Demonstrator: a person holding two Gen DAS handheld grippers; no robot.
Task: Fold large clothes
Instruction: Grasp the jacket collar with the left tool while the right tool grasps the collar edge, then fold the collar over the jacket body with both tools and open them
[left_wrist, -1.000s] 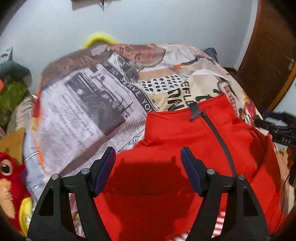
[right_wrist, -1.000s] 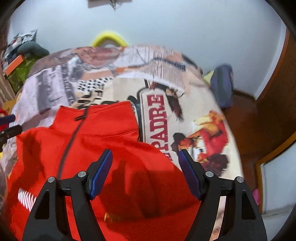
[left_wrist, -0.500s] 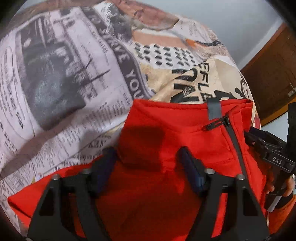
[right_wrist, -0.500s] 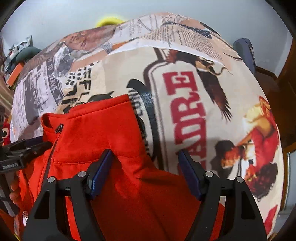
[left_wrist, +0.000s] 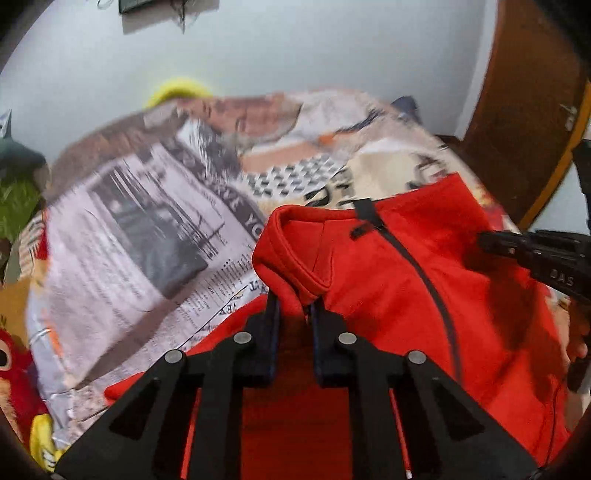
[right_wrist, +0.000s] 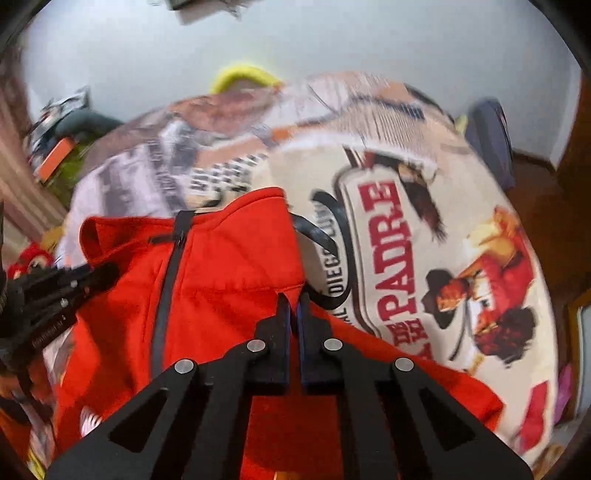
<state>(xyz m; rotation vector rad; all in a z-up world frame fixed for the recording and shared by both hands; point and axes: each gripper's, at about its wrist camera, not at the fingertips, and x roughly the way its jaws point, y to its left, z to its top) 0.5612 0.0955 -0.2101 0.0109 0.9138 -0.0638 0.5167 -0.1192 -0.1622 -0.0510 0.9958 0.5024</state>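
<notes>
Red jacket (left_wrist: 388, 280) lay on the printed bedspread (left_wrist: 140, 229), dark zipper running down the front, collar bunched up. Left gripper (left_wrist: 293, 306) was pinched on the collar's left corner, right gripper (right_wrist: 294, 301) clamped tight on the right shoulder edge.

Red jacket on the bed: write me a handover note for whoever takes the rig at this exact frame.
Left gripper: shut on the red jacket, pinching the shoulder fabric just below the collar on its side.
Right gripper: shut on the red jacket at the opposite shoulder, beside the collar.
Jacket: lies front up on the printed bedspread, black zipper closed, collar end bunched up off the bed.
Done: both shoulders gripped.
Left: all folds; no fold shows yet. Probably lift or carry the top end over toward the hem, but that is a guess.
</notes>
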